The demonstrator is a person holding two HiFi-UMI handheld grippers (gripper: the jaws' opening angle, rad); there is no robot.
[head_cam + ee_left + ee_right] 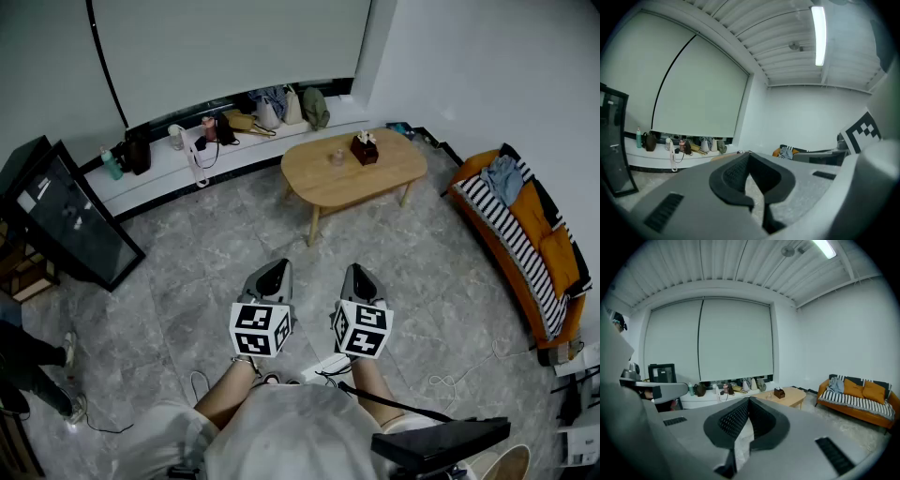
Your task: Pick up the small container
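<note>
The left gripper (272, 277) is hovering above the floor, jaws clenched on nothing. Well ahead, the small container (337, 157) is sitting on the wooden table (309, 178), just beside a box (365, 148). The right gripper (360, 279) is hanging likewise clenched, empty.

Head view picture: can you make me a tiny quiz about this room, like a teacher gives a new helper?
1. True or false: the small container stands on the wooden table.
2. Pick one: what does the right gripper hold? A) a spoon B) nothing, its jaws are shut and empty C) a ball
3. Fill the gap: the orange sofa is on the person's ____ side.

Key: 1 true; 2 B; 3 right.
</note>
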